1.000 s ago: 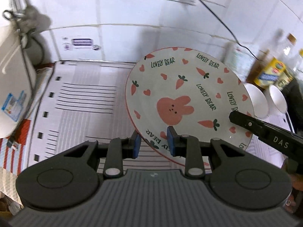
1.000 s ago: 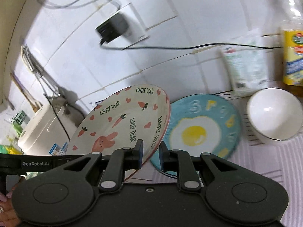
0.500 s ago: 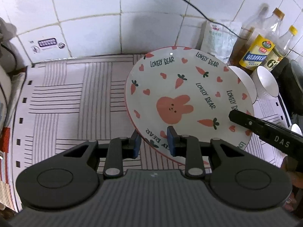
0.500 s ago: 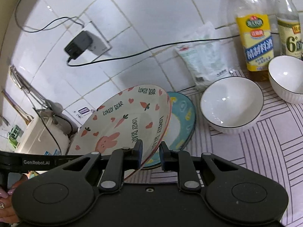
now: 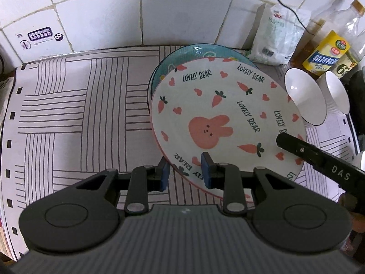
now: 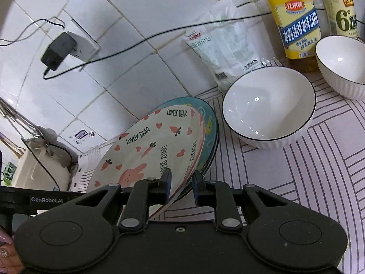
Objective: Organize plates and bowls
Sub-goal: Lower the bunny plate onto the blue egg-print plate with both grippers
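While both grippers pinched its rim, the bunny plate (image 5: 219,118) hung tilted just above the blue plate (image 5: 182,57) lying on the striped mat (image 5: 68,114). The left gripper (image 5: 185,171) clamped the near edge between its blue pads, and the right gripper (image 6: 181,183) gripped the opposite edge. Just beside the plates sat a white bowl (image 6: 269,116), with a second bowl (image 6: 342,64) near the bottles (image 6: 294,20).

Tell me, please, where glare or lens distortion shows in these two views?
Left wrist view: tile grout lines bow from the fisheye, and a small highlight sits in the near bowl. Right wrist view: dark corners, curved wall lines, and bright glints inside that bowl; the bunny plate stays sharp.
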Demonstrator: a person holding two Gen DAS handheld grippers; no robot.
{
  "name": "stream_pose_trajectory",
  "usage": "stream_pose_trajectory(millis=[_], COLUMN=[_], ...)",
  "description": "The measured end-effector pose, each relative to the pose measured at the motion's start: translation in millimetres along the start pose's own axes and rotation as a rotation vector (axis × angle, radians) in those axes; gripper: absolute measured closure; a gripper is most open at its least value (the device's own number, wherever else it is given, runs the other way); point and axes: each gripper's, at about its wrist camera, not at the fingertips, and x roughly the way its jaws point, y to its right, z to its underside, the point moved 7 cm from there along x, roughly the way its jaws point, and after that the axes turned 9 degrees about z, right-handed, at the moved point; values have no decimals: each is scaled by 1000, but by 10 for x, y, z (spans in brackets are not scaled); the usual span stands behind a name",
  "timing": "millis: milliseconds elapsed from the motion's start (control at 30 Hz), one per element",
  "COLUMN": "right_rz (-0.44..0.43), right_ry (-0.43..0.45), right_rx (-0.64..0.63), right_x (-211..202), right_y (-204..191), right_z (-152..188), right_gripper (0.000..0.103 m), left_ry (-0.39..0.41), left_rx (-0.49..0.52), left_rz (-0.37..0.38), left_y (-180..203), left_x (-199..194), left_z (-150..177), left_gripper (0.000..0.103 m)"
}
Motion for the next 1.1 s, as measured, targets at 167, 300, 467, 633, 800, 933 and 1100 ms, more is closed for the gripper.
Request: stream_pose_trajectory(millis=[167, 300, 467, 633, 800, 933, 1100], right_rz=[22, 44, 77, 136, 240, 269, 318], right_ry=[-29, -30, -24, -22, 4, -2, -5], right_rx=[36, 21, -20, -78, -166, -167, -217], right_x=[107, 136, 179, 237, 271, 304, 331], right_y=[60, 47, -10, -87, -197, -193, -312], right_z=[-15, -28, -54, -39, -16, -13, 25], right_gripper=[79, 77, 76, 77, 75, 75, 66], left_ry=[-14, -28, -35, -35, -50, -68, -76], left_rx=[10, 9, 27, 69, 88, 101, 105], left_rz=[-4, 5, -1, -25, -23, -49, -78], left_y=[23, -7, -30, -7, -2, 3, -5], left_x=[87, 134, 150, 158, 179, 207, 224], left_z=[-45, -88, -138, -177, -214, -174, -156], left_gripper=[76, 76, 76, 76, 76, 75, 75])
